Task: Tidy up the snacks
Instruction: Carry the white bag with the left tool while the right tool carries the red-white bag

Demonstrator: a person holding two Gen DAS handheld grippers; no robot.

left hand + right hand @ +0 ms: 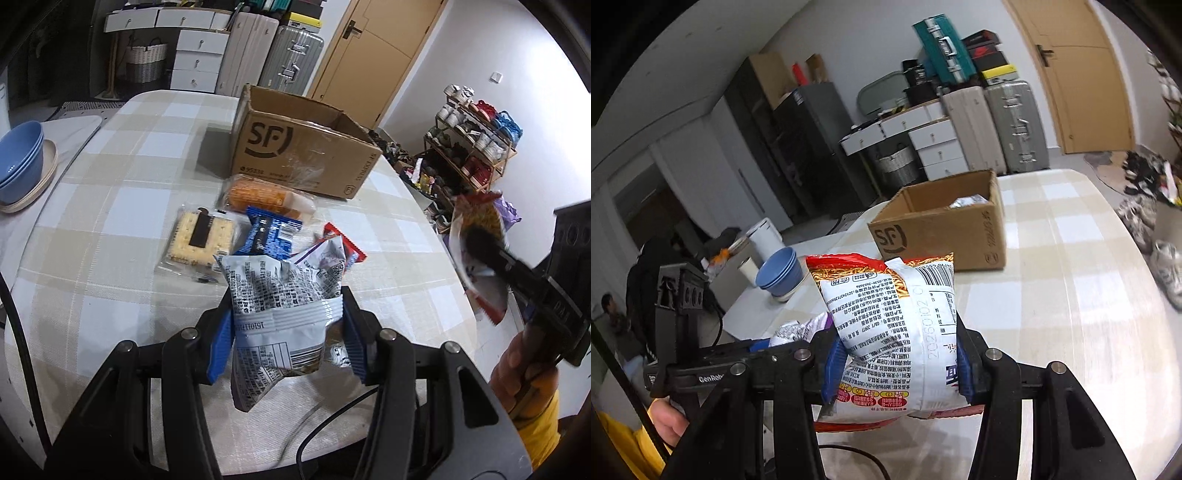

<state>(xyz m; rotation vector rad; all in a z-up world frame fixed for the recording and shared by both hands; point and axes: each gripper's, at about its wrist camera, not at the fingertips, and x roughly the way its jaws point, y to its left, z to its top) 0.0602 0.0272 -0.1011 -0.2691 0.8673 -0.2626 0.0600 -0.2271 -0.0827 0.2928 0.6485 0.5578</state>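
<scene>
Left wrist view showed the left hand-held gripper (286, 328) clamped on a grey-white snack bag (280, 295), lifted above the checked worktop (110, 221) where loose snack packets (258, 229) lay before the open cardboard box (295, 155). The right hand-held gripper (897, 365) was clamped on a red-and-white noodle packet (894, 317), held in the air near the box (942, 229).

Walls: white | Door (364, 48): tan wood, dark handle, far beyond the fingers | Storage: white drawer unit (195, 61), wicker basket (146, 62), upright suitcases (273, 55) (boxes stacked on top) | Shoe rack (476, 147): right of the fingers | Table (122, 206): beige-and-white checked cloth
</scene>
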